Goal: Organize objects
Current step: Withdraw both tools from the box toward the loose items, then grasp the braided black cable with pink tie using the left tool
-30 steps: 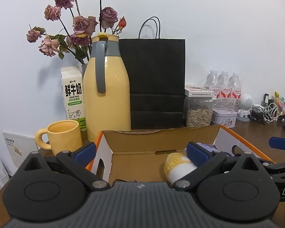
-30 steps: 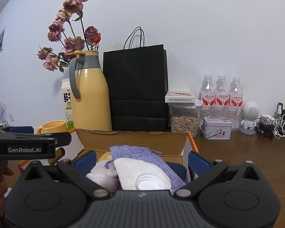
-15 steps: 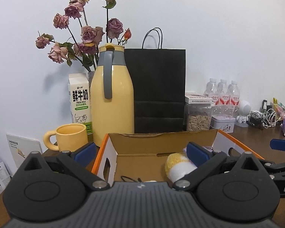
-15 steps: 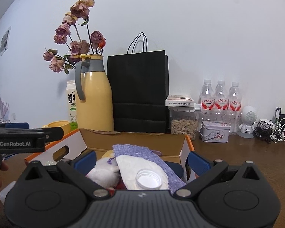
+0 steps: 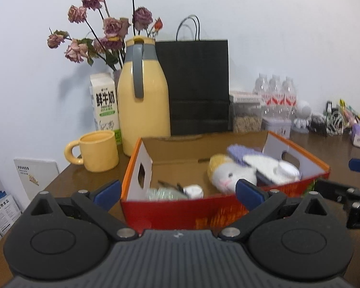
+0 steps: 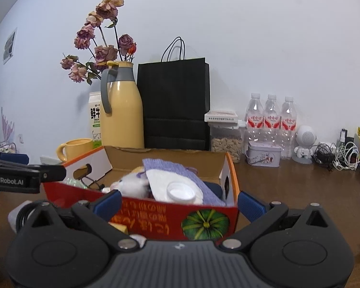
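Jaws wide; box [image 6: 156, 218] long axis runs left-right

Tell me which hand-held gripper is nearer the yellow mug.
Left. The left hand-held gripper sits open before the box's mug-side end; the yellow mug is behind that. The right hand-held gripper is at the box's far end.
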{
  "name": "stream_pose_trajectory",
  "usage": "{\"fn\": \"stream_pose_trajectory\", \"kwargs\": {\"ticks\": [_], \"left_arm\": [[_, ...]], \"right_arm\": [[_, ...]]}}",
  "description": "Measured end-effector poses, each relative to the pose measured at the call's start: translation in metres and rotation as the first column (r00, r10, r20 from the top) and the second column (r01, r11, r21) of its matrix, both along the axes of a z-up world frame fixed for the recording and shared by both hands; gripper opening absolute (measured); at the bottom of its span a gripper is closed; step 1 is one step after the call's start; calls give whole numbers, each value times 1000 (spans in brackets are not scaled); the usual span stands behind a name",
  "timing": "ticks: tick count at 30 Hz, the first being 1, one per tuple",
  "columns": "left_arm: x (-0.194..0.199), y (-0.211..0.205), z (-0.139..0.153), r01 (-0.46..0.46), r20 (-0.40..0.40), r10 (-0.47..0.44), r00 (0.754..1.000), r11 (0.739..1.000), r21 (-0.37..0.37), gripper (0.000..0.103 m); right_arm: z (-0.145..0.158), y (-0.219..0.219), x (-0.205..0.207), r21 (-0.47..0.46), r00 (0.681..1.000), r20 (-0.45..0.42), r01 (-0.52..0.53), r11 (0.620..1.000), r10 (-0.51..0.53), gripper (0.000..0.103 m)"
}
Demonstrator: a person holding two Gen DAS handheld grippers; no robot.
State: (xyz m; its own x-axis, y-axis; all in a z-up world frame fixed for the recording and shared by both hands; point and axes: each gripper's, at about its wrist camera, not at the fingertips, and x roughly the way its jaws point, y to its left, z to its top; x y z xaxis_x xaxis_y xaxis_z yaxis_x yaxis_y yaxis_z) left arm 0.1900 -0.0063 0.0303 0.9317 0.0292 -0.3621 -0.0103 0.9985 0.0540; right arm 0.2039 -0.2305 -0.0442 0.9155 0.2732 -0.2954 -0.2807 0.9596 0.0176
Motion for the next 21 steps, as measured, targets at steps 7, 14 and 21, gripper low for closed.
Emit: {"fn": "stream_pose_trajectory", "kwargs": {"ticks": [7,14,21], "left_arm": [[-12,-5,-11,7,-116,-1,993,998,58,103],[-11,-24,-29,33,-209,-6,978,991,128,103],[9,-42,-43,20,-272,34,962,981,194,103]], "right_arm": [[-9,-11,-14,-13,999,-43,-20,1000,19,103],[-11,-20,-21,-3,999,-51,-19,1000,19,103],[-14,-25,-20,15,998,-63,-18,1000,19,103]]}}
